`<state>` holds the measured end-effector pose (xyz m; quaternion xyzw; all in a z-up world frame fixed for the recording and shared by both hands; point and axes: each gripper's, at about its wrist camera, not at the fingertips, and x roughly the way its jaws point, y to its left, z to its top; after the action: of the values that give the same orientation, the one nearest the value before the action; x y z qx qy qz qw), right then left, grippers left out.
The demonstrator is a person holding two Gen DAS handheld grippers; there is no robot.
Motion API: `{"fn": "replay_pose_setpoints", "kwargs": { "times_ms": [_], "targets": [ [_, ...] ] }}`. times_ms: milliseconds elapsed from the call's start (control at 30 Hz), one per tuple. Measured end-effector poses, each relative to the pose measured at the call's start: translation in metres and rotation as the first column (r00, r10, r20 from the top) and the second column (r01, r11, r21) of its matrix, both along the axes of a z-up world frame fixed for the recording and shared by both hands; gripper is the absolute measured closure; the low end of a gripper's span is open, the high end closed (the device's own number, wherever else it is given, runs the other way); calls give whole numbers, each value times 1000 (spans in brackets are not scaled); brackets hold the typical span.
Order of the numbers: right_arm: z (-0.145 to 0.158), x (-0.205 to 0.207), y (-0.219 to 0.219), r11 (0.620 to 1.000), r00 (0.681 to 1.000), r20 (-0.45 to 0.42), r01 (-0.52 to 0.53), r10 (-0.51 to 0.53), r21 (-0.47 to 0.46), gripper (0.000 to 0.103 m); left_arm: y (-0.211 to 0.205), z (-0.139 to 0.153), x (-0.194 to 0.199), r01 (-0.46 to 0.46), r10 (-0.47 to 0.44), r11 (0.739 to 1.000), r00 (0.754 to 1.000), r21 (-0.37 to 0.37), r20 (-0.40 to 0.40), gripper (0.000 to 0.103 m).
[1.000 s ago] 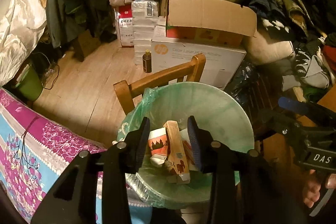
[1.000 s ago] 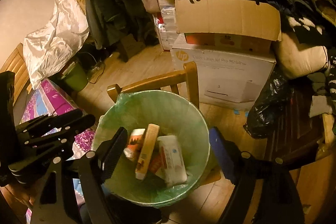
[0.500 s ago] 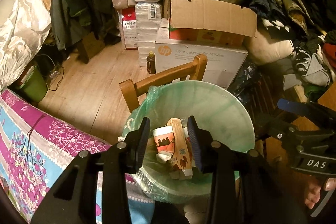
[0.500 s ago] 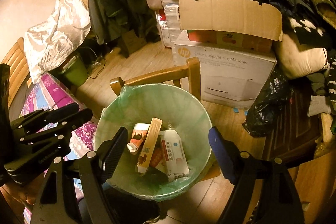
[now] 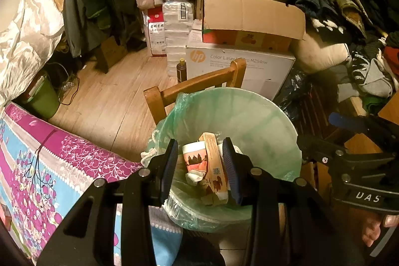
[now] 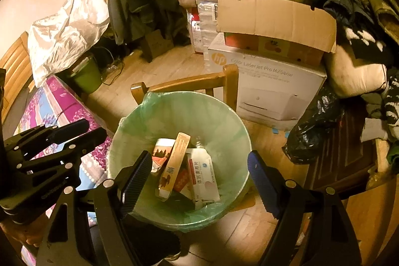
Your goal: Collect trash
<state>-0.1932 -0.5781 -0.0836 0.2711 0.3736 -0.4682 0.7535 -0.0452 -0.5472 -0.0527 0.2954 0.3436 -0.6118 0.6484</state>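
Observation:
A round bin lined with a green bag (image 5: 249, 114) (image 6: 219, 116) stands on the floor below both grippers. In it lie a paper cup (image 5: 193, 158) (image 6: 162, 148), a long tan carton (image 5: 214, 161) (image 6: 175, 158) and a white tissue pack (image 6: 203, 173). My left gripper (image 5: 200, 166) hangs above the bin's near side, jaws apart and empty. My right gripper (image 6: 199, 181) is wide open and empty above the bin; it also shows at the right of the left wrist view (image 5: 359, 156).
A wooden chair (image 5: 197, 86) (image 6: 189, 86) stands just behind the bin. A floral-cloth table (image 5: 49, 166) (image 6: 52, 104) lies left. Stacked cardboard and printer boxes (image 5: 239, 61) (image 6: 271, 81), a black bag (image 6: 314, 126), a green bucket (image 5: 42, 99) and clothes piles crowd the room.
Both grippers have drifted slightly back from the bin, so it sits a little lower in view. The trash in the bin has not moved. Both stay open.

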Motion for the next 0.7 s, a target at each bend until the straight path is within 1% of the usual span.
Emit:
{"fn": "replay_pose_setpoints", "kwargs": {
  "times_ms": [267, 700],
  "targets": [
    [-1, 9, 5, 999, 999, -40, -21, 20, -24, 23, 8, -2, 3, -13, 13, 1000, 1000, 3, 2, 67],
    [3, 36, 25, 993, 992, -90, -95, 89, -69, 23, 42, -2, 23, -97, 97, 995, 995, -4, -6, 67]
  ]
}}
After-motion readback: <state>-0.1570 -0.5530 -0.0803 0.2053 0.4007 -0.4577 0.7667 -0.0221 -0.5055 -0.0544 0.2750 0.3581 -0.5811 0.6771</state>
